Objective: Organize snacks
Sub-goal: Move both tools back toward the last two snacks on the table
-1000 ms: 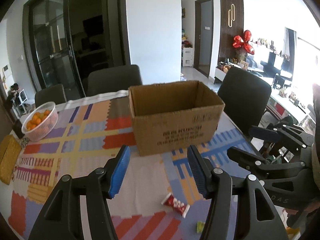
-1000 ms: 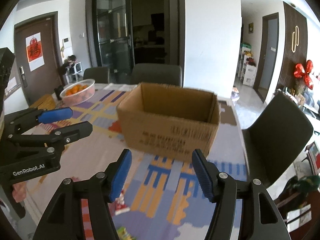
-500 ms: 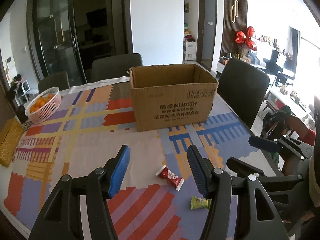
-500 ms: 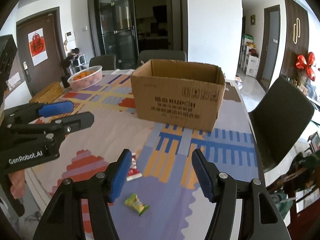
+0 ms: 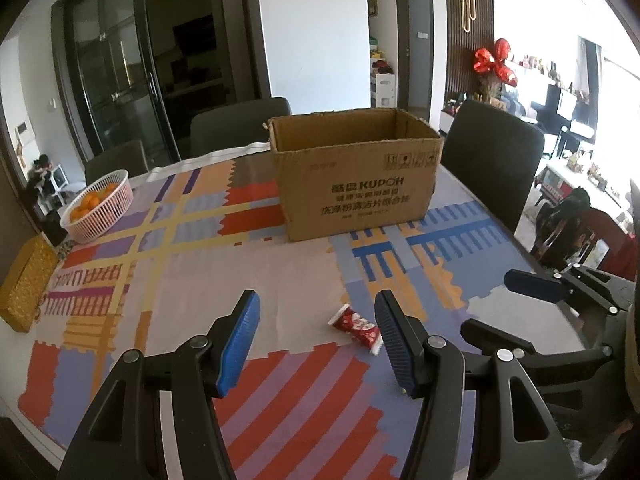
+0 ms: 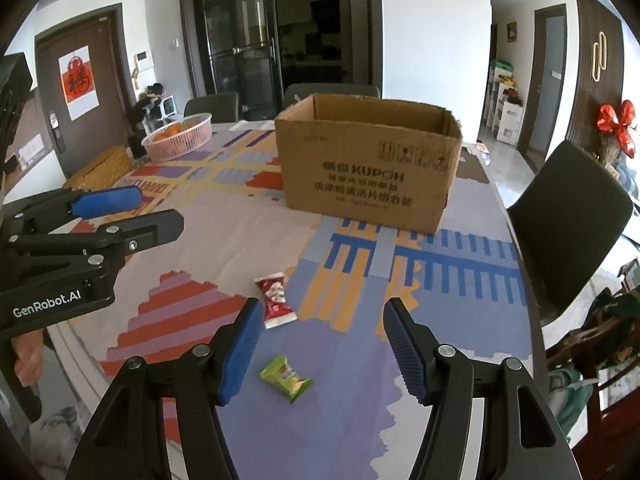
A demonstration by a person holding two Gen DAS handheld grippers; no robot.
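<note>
An open brown cardboard box (image 5: 354,178) stands mid-table; it also shows in the right wrist view (image 6: 368,164). A red snack packet (image 5: 355,327) lies on the cloth just ahead of my left gripper (image 5: 316,334), close to its right finger. In the right wrist view the red packet (image 6: 275,300) lies ahead-left, and a green snack packet (image 6: 285,378) lies between the fingers of my right gripper (image 6: 324,346). Both grippers are open and empty, held above the table. The right gripper (image 5: 532,304) shows in the left view, the left gripper (image 6: 120,216) in the right view.
A pink basket of oranges (image 5: 98,210) sits at the far left beside a yellow woven box (image 5: 24,284). Dark chairs (image 5: 492,160) stand behind and right of the patterned tablecloth (image 5: 180,264). The table's near edge runs below the grippers.
Both grippers pulled back from the box and tilted down toward the near table. The red and green packets came into view under them. Both stayed open.
</note>
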